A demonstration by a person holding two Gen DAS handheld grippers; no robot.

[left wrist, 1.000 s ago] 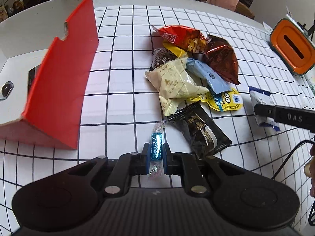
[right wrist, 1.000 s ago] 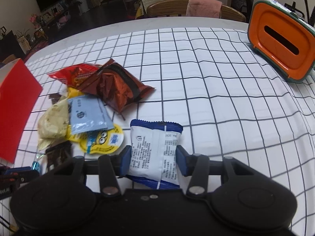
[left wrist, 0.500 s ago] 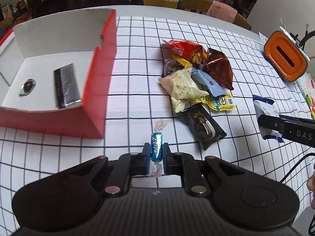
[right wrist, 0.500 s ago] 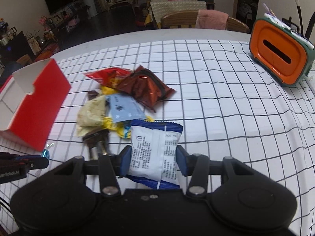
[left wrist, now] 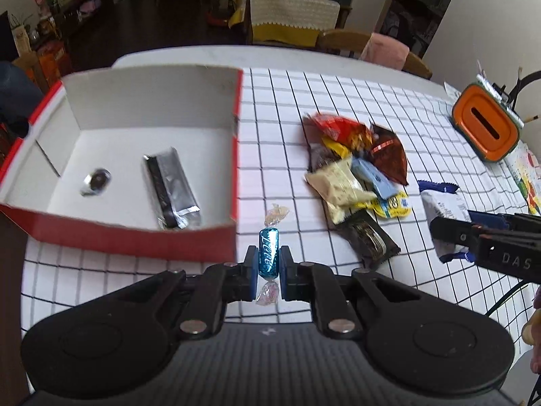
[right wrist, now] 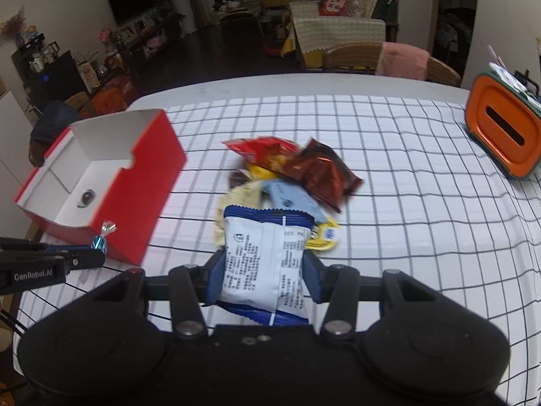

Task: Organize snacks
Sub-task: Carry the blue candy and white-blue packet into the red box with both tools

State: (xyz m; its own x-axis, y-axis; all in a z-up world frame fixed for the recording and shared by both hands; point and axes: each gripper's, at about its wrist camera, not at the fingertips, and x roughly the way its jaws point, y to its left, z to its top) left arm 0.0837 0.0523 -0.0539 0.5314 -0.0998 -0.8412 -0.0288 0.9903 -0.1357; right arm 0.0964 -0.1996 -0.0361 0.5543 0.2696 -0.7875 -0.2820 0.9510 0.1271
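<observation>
I have the left hand-held gripper (left wrist: 268,272) clamped on a blue wrapped candy (left wrist: 268,251), raised at 5 o'clock of the red box (left wrist: 135,243). The right hand-held gripper (right wrist: 264,279) grips a white-and-blue snack packet (right wrist: 263,260) above the counter (right wrist: 405,203), at 6 o'clock of the snack pile (right wrist: 304,172).

Snack pile (left wrist: 355,169) motion-blurred, labels unreadable
</observation>
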